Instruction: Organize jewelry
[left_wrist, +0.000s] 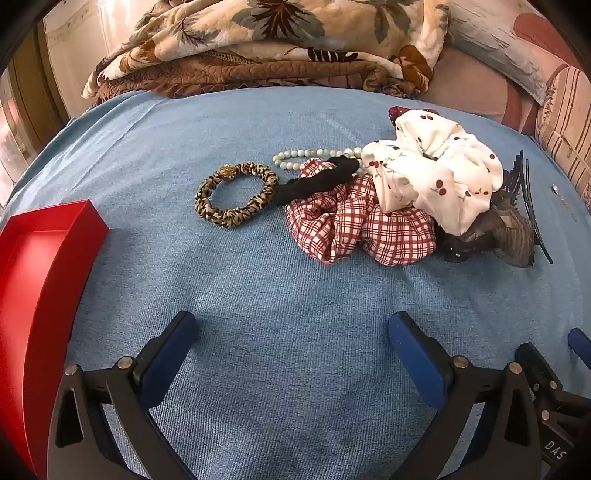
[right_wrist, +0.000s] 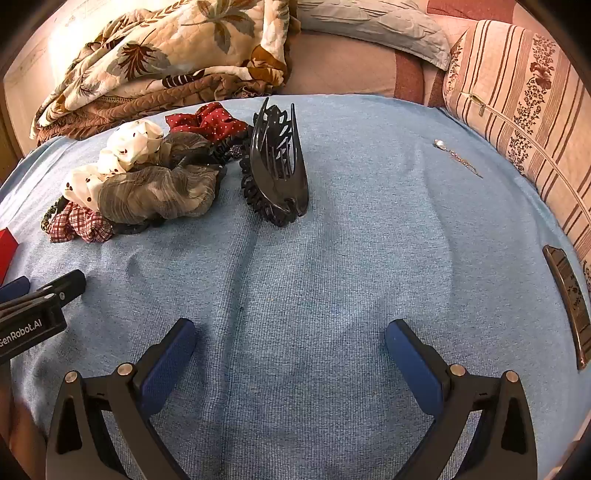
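On a blue cloth lies a heap of hair accessories: a white cherry-print scrunchie (left_wrist: 436, 177), a red plaid scrunchie (left_wrist: 354, 225), a black band (left_wrist: 317, 181), a pale bead bracelet (left_wrist: 314, 155) and a leopard-print hair tie (left_wrist: 236, 194). The right wrist view adds a grey scrunchie (right_wrist: 155, 194), a red dotted scrunchie (right_wrist: 207, 120), a big black claw clip (right_wrist: 277, 166), a thin silver earring (right_wrist: 458, 157) and a flat barrette (right_wrist: 569, 299). An empty red box (left_wrist: 44, 251) sits far left. My left gripper (left_wrist: 291, 332) and right gripper (right_wrist: 290, 339) hover open over bare cloth, nothing between their fingers.
A folded floral quilt (left_wrist: 251, 48) lies behind the blue cloth (left_wrist: 258, 295). A striped pillow (right_wrist: 524, 122) borders the right side. In the right wrist view the left gripper's body (right_wrist: 33, 314) shows at the left edge.
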